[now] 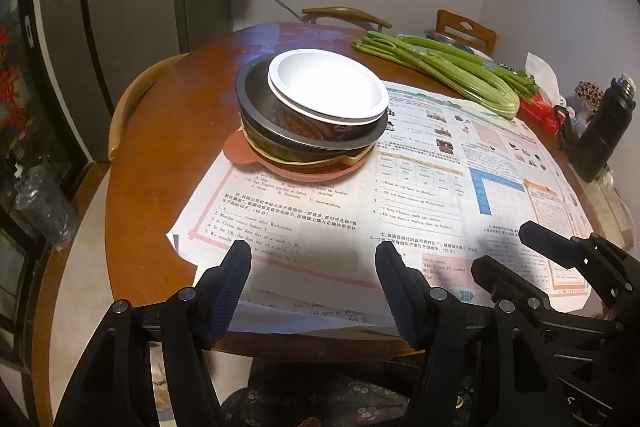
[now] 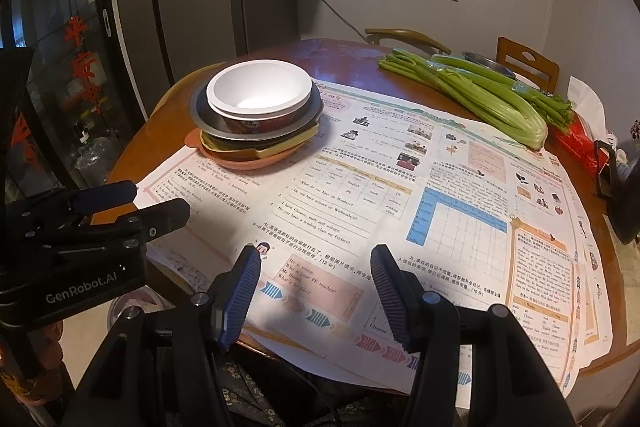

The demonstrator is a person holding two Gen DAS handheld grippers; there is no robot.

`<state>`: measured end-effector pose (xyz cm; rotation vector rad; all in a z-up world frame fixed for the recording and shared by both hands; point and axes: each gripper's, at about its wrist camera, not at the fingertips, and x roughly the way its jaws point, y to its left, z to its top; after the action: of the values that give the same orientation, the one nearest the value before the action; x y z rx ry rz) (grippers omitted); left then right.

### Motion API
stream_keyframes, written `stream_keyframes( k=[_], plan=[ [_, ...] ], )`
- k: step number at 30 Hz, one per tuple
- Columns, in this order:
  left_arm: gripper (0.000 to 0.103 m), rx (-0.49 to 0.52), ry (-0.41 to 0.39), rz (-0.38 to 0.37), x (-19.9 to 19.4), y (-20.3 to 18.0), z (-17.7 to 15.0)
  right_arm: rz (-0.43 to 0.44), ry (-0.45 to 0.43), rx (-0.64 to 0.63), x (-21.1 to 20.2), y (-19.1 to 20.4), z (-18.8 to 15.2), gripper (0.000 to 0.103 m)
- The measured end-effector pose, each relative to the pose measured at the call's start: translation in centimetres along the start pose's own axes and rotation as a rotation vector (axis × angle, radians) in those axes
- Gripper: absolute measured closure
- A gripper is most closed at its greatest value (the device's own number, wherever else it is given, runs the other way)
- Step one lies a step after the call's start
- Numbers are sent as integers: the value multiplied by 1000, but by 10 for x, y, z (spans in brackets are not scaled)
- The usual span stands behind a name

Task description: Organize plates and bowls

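Note:
A stack of dishes stands on the round wooden table (image 1: 160, 155): a white bowl (image 1: 326, 85) (image 2: 260, 89) on top, inside a grey metal bowl (image 1: 256, 103) (image 2: 200, 107), over a yellow dish (image 2: 280, 149) and an orange plate (image 1: 240, 151) (image 2: 192, 139). My left gripper (image 1: 314, 251) hangs open over the near table edge, short of the stack, nothing between its fingers. My right gripper (image 2: 316, 253) is open too, over the printed paper, empty. Each gripper shows in the other's view, the right one (image 1: 532, 231) and the left one (image 2: 160, 199).
Printed worksheets (image 1: 440, 179) (image 2: 400, 187) cover the near half of the table. Celery stalks (image 1: 452, 71) (image 2: 480, 95) lie at the back right, a red packet (image 2: 576, 143) and a black flask (image 1: 608, 123) at the right edge. Chairs (image 1: 344, 15) ring the table; a fridge (image 1: 100, 27) stands left.

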<state>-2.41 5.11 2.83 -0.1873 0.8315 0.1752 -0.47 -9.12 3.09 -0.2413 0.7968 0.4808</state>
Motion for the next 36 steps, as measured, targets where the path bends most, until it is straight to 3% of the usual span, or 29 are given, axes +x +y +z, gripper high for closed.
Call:
stream_keyframes(
  k=[36],
  plan=[
    [37, -8, -11, 20, -9, 4, -2, -10, -11, 0, -10, 3, -3, 46]
  ],
)
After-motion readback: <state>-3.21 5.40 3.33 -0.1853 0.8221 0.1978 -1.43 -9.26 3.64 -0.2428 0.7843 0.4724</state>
